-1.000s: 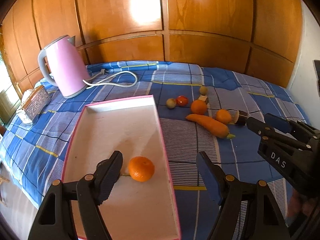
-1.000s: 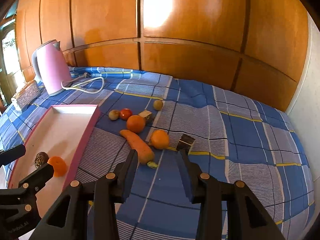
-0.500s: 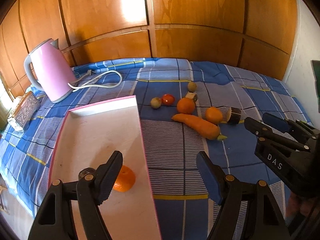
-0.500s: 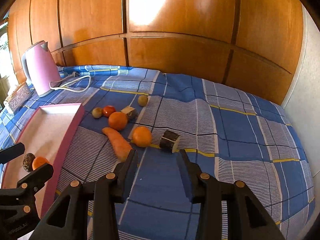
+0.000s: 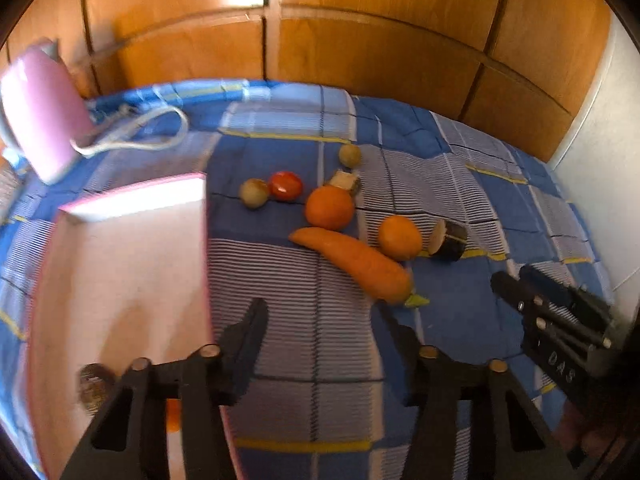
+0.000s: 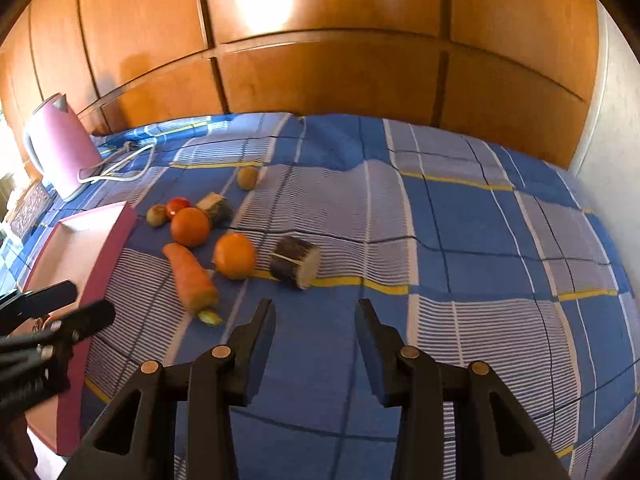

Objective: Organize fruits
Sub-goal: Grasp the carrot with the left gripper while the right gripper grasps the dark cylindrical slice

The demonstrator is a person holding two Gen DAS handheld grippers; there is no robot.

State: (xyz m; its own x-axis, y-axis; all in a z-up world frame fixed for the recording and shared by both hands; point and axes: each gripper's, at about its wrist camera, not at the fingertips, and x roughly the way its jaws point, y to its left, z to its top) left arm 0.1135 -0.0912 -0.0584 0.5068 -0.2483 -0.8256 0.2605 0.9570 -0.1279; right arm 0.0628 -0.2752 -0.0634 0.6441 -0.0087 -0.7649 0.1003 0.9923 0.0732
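Note:
A pink-rimmed white tray [image 5: 120, 264] [image 6: 116, 236] lies on the left of the blue checked cloth. In it a dark round fruit [image 5: 93, 386] and an orange [image 5: 173, 420] sit near its front, partly behind my left finger. On the cloth lie a carrot [image 5: 356, 264] [image 6: 192, 276], two oranges [image 5: 330, 207] [image 5: 400, 237], a red tomato [image 5: 285, 185], two small brownish fruits [image 5: 254, 193] [image 5: 350, 155] and two dark cut pieces [image 5: 448, 236] [image 5: 345, 181]. My left gripper [image 5: 324, 340] is open and empty, just before the carrot. My right gripper [image 6: 316, 340] is open and empty, short of the cut piece [image 6: 295, 262].
A pink kettle [image 5: 40, 124] [image 6: 60, 140] with a white cord [image 5: 136, 136] stands at the back left. Wooden panelling [image 5: 360, 48] runs behind the cloth and a white wall [image 5: 600, 160] closes the right side. A patterned box [image 6: 30, 208] sits beside the kettle.
My left gripper has swung right, off the tray and toward the carrot; the tray's orange now lies behind its left finger. My right gripper has moved closer to the fruit and the cut piece.

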